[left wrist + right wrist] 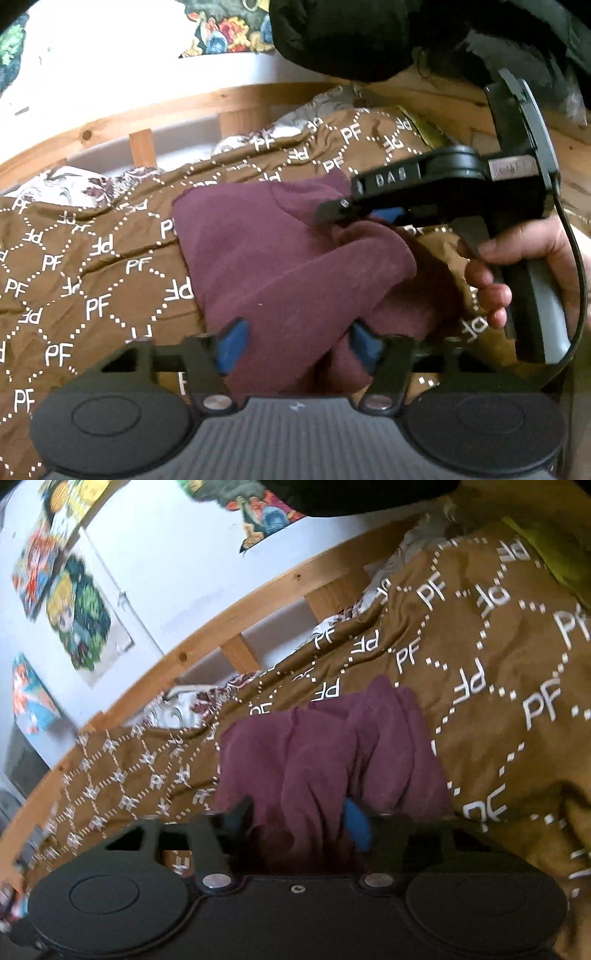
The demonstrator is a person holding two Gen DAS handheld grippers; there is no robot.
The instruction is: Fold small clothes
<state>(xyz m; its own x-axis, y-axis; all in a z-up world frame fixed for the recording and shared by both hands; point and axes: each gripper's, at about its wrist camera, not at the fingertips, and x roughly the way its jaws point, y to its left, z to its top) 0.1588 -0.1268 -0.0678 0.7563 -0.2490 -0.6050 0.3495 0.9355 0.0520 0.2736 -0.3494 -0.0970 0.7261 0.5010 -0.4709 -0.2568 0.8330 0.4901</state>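
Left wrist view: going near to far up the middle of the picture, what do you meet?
Left gripper, jaws around the cloth → maroon garment → brown PF-patterned blanket → wooden bed rail → white wall.

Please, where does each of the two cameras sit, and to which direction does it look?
Left wrist: sits behind the left gripper, looks forward over the maroon garment; shows its blue fingers, the right gripper, the right hand.
Right wrist: sits behind the right gripper, tilted, looks over the garment toward the wooden bed rail; shows its own fingers only.
Shared: maroon garment, brown PF bedcover, rail.
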